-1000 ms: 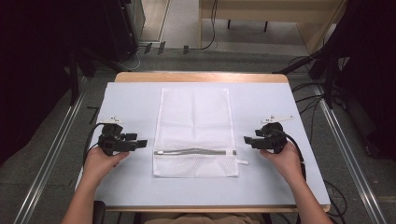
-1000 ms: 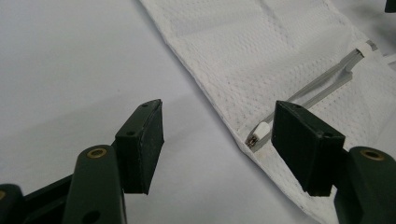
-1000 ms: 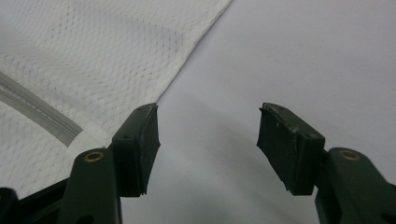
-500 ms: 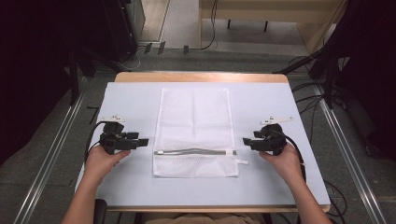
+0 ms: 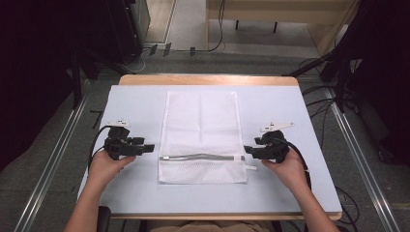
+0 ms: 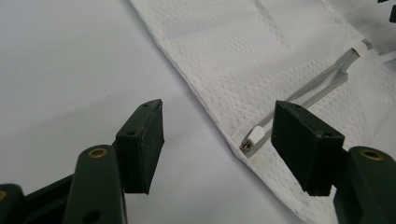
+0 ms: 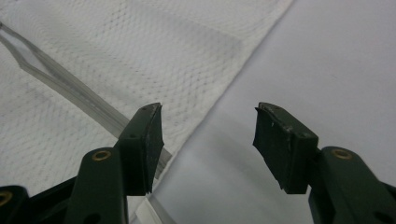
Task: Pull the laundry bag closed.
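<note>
flanking the mesh bag (image 5: 202,137), both grippers (image 5: 150,146) (image 5: 247,149) are kept open, probably so its zipper (image 5: 202,157) ends can be pinched.

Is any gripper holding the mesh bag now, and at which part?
Nothing is held. Both the left gripper and right gripper are open beside the white mesh laundry bag.

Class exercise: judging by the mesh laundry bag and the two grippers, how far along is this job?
Early stage. Done: the white mesh laundry bag lies flat on the table, its grey zipper closed. In hand: the left gripper and right gripper hover open at the zipper's two ends; the right jaws have just been closing slightly, with nothing between them. Left: gripping the bag and, probably, working the zipper.
</note>
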